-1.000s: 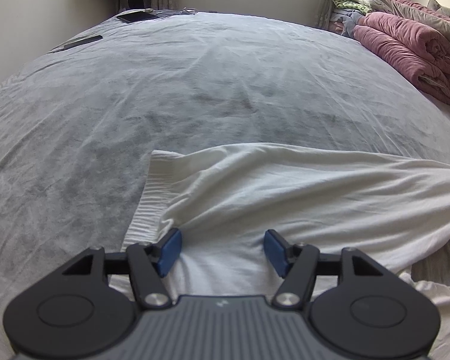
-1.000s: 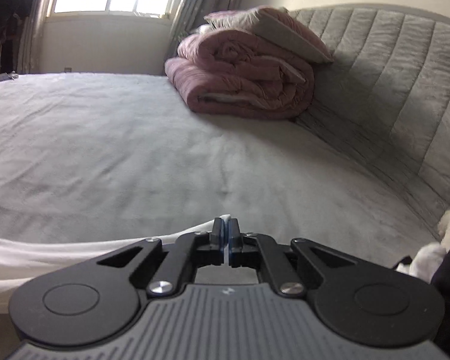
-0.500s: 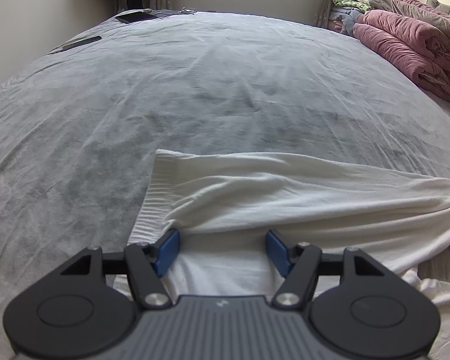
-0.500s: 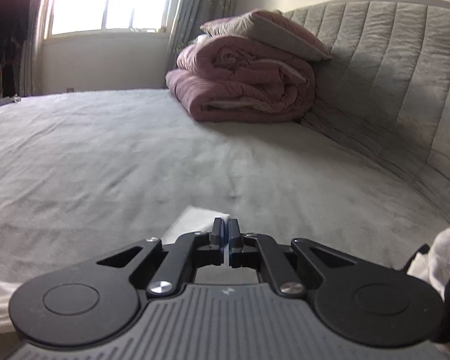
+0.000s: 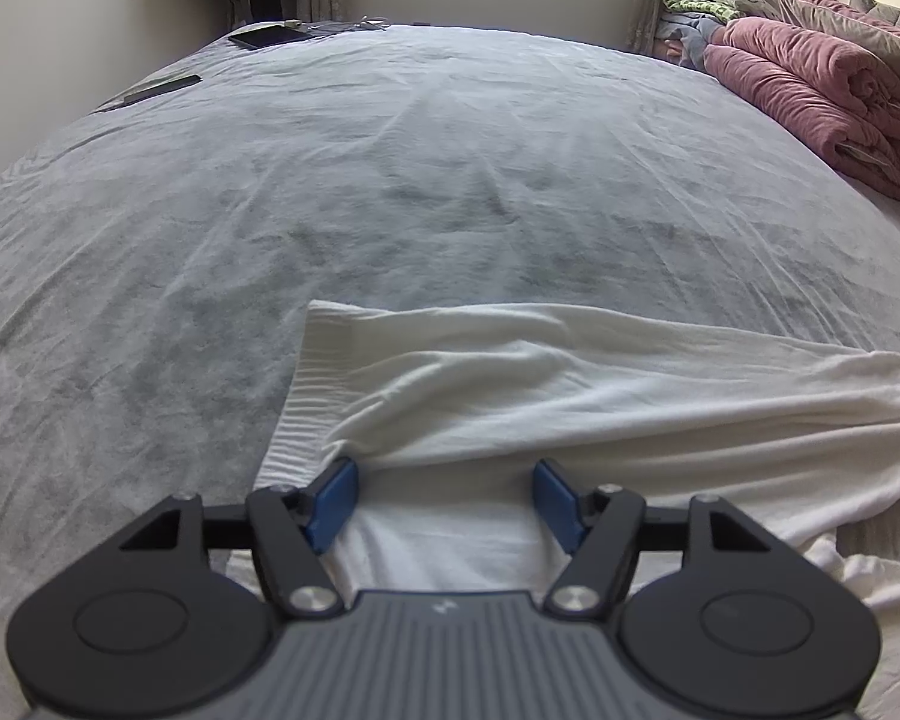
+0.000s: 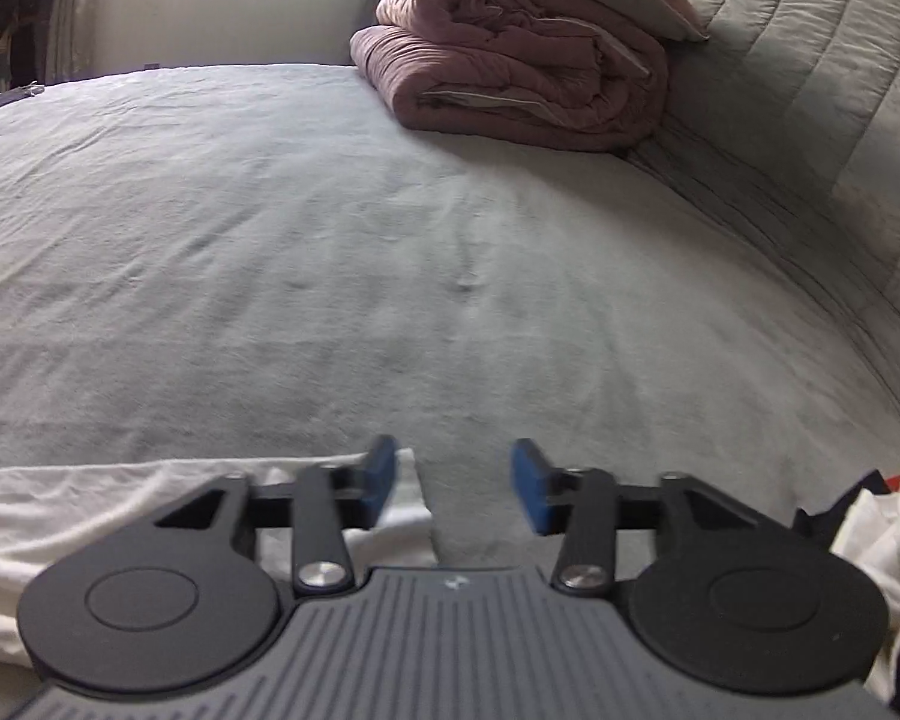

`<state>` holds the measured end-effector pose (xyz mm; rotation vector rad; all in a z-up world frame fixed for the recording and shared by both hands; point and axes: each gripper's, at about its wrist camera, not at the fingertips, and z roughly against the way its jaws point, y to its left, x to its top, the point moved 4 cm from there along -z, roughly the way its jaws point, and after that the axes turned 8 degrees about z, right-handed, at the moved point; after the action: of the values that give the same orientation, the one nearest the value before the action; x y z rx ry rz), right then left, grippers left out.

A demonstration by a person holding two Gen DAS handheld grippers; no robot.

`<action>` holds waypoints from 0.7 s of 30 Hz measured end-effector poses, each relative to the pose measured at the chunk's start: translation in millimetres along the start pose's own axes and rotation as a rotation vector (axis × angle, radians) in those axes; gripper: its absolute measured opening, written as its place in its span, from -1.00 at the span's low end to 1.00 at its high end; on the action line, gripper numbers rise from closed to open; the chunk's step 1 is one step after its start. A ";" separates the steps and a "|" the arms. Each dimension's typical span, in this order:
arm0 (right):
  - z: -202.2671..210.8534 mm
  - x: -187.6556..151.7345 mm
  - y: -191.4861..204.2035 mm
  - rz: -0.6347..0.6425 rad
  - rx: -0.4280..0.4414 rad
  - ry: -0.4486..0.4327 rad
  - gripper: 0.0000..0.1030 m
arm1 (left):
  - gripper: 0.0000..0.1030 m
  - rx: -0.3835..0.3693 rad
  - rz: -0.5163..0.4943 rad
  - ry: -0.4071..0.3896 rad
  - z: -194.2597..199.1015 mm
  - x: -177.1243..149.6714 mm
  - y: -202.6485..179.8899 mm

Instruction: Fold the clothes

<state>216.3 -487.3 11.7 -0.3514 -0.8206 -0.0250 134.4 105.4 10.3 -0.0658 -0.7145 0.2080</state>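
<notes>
Now white garment (image 5: 570, 396) lies long axis left-right across bed (image 5: 390, 180), ribbed hem left; both claws (image 5: 444, 501) (image 6: 453, 489) apart, empty.

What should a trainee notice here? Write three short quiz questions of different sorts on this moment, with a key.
1. True or false: the right gripper is clamped on the white garment.
2. Multiple choice: where does the folded pink quilt lie? A) at the headboard end of the bed, B) on the floor, C) under the white garment.
3. Fill in: the ribbed hem of the white garment lies nearest the ___ gripper's fingers.

Key
1. False: its jaws stand open, and the garment's edge lies by its left finger.
2. A: it rests on the grey bedsheet against the padded headboard.
3. Left: the left gripper is open over the cloth.
</notes>
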 end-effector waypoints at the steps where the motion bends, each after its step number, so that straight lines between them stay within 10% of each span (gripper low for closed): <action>1: -4.8 2.1 2.3 0.004 0.008 0.004 0.24 | 0.30 -0.002 0.004 -0.001 0.3 0.5 0.4; 5: -23.1 0.3 11.8 0.019 0.048 0.064 0.13 | 0.30 -0.006 0.047 -0.025 1.7 5.9 6.4; 8: -23.3 -0.4 20.2 0.045 0.057 0.047 -0.95 | 0.30 -0.006 0.085 -0.049 2.5 10.8 12.4; 21: -4.7 38.9 23.9 0.067 -0.116 -0.140 -0.99 | 0.27 0.096 0.106 -0.159 -5.7 32.9 34.0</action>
<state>250.0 -461.9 29.7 -0.4948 -0.9481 0.0151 156.6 145.6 22.7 0.0049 -0.8588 0.3518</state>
